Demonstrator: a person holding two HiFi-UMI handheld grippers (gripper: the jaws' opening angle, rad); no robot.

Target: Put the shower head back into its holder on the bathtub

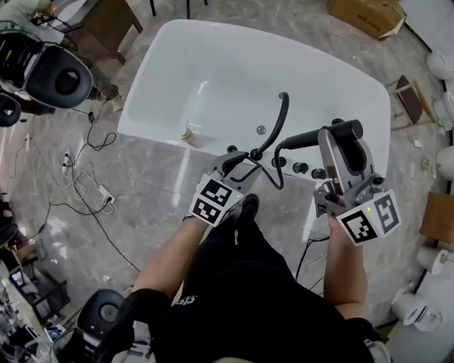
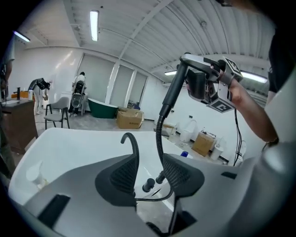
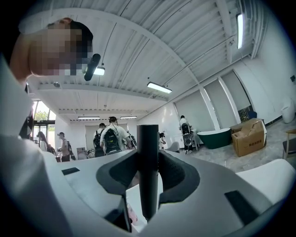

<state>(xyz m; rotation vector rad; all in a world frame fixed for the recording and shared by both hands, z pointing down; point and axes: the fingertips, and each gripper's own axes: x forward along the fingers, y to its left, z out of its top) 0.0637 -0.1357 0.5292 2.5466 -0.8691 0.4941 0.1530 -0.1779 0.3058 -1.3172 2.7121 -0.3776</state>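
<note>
The black shower head (image 1: 308, 138) is held level above the near rim of the white bathtub (image 1: 213, 64), with my right gripper (image 1: 333, 138) shut on its handle. In the right gripper view, the handle (image 3: 148, 148) stands upright, clamped between the pads of the right gripper (image 3: 148, 173). Its black hose (image 1: 278, 159) drops and loops towards my left gripper (image 1: 237, 164). The left gripper (image 2: 150, 169) is open, and the hose (image 2: 159, 134) passes down between its fingers without being pressed. Beyond them are the curved black spout (image 2: 133, 146) and the black knobs (image 1: 301, 168) on the rim. I cannot pick out the holder.
A small container (image 1: 190, 136) lies inside the tub near the rim. Cables and a power strip (image 1: 89, 177) trail over the floor on the left. A cardboard box (image 1: 365, 14) sits beyond the tub and white fixtures (image 1: 440, 64) line the right side. The person's legs (image 1: 248, 283) stand right at the tub.
</note>
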